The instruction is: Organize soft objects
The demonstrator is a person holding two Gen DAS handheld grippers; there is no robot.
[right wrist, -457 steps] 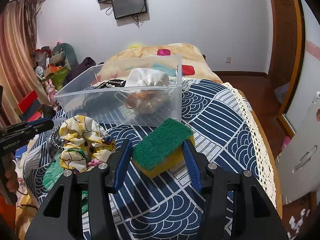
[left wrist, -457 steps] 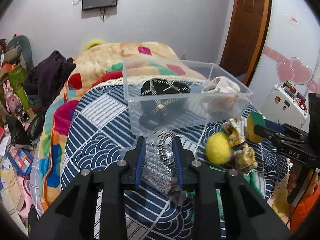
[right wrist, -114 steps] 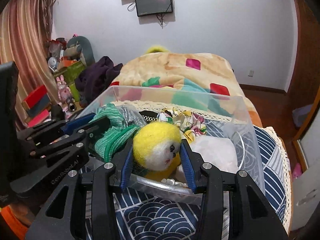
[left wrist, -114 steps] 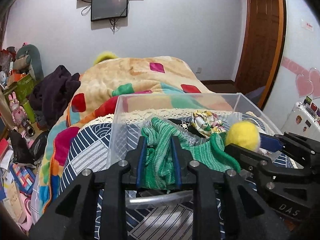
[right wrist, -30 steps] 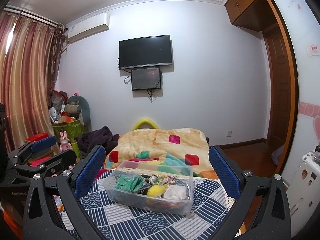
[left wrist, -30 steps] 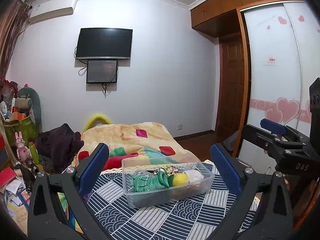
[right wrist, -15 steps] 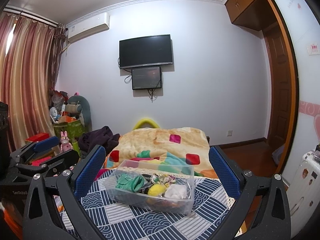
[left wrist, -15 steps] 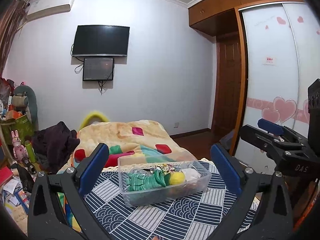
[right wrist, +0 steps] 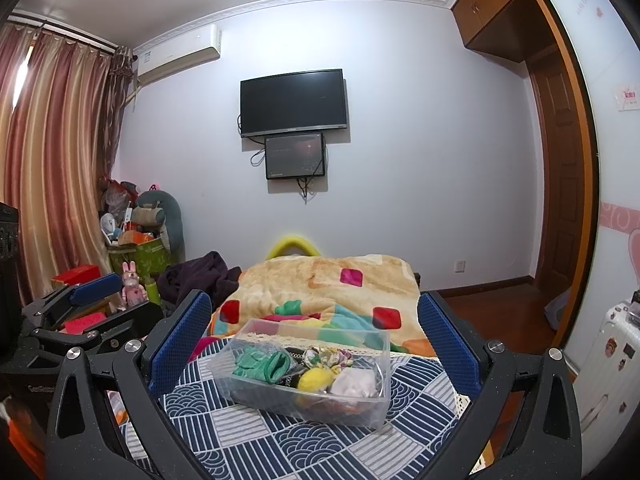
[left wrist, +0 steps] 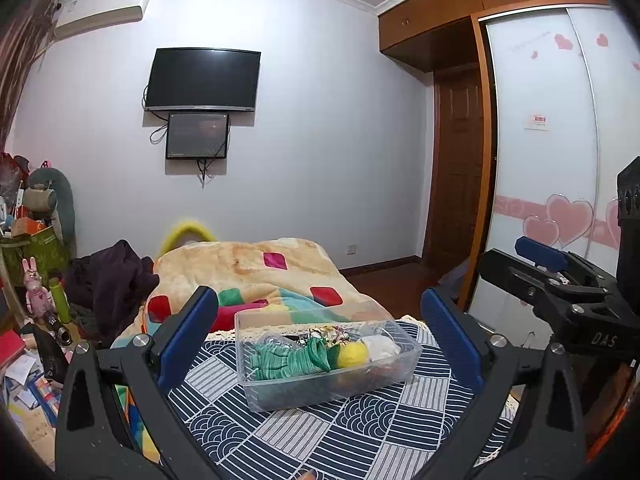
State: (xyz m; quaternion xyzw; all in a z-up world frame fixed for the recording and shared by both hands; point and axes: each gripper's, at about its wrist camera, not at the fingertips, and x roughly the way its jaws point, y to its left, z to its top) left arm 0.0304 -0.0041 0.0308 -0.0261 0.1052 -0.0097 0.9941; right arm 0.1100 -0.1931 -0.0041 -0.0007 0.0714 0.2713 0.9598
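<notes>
A clear plastic bin (left wrist: 332,386) stands on the navy patterned cloth (left wrist: 320,436) and also shows in the right wrist view (right wrist: 280,400). Inside lie a green knitted piece (left wrist: 288,360), a yellow fuzzy ball (left wrist: 352,354), a white bundle (left wrist: 380,346) and a floral scrunchie (right wrist: 326,358). My left gripper (left wrist: 320,336) is open and empty, held back and above the bin. My right gripper (right wrist: 316,340) is open and empty too, likewise pulled back from the bin. Each gripper shows in the other's view, the right (left wrist: 560,280) and the left (right wrist: 80,312).
A bed with a beige blanket with coloured patches (left wrist: 248,276) lies behind the cloth. Clutter and a dark garment (left wrist: 112,280) fill the left floor. A wardrobe with heart decals (left wrist: 560,160) and a wooden door (left wrist: 460,184) stand right. A TV (right wrist: 292,102) hangs on the wall.
Both grippers, which earlier dropped the green knit and yellow ball in the bin, stay open. The left view has dropped slightly, with the bin a little nearer.
</notes>
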